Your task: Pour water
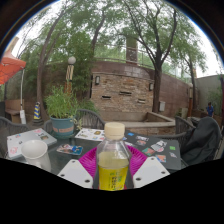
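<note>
While it stands upright between the tongs (113, 172), the bottle (113, 160) keeps its long axis vertical, white cap (115, 130) pointing straight up, clear body filled with yellowish liquid. Tongs: two white fingers (74, 173) with magenta pads (92, 160), one at each side of the bottle's lower body; both pads appear to press on it, so the tongs read as clamped on the bottle. Position: bottle at the near edge of the worktop (140, 135), just above the fingers. Worktop contents, outward: scattered cards or leaflets (150, 147) to the right of the bottle and beyond it; more printed sheets (70, 150) to the left; a white bowl or cup (36, 149) further left; a potted green plant (62, 108) in a teal pot behind that. Surroundings: dark chairs (203, 140) at the right side, a brick wall (125, 90) beyond the worktop, trees (150, 30) overhead, an orange object (9, 68) at far left.
</note>
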A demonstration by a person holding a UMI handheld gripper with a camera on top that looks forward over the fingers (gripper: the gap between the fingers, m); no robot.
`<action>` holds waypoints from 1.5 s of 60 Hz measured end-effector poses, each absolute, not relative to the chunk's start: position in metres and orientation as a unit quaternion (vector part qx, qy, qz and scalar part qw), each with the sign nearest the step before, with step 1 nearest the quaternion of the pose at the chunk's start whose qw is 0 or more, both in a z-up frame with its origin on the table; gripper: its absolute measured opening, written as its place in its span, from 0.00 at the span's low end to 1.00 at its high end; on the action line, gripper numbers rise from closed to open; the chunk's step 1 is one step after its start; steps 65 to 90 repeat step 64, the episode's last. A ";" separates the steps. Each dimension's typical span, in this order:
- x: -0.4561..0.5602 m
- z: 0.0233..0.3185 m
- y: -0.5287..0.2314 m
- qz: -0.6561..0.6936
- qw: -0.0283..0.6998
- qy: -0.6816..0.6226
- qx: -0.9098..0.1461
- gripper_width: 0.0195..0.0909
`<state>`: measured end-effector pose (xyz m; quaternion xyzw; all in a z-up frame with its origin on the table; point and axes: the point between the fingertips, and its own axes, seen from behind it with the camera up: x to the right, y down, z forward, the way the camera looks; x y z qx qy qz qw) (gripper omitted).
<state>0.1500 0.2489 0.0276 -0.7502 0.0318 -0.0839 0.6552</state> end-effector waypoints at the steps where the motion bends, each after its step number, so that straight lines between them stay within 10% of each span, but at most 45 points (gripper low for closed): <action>1: 0.152 0.021 0.248 -0.083 0.652 0.034 -0.753 0.29; 13: 0.154 0.020 0.242 -0.090 0.669 0.038 -0.737 0.32; 26: 0.148 0.010 0.222 -0.083 0.639 0.040 -0.763 0.93; 60: 0.015 0.074 -0.005 -0.023 0.658 0.065 -0.750 0.91; 90: 0.003 0.076 -0.018 -0.017 0.656 0.065 -0.752 0.91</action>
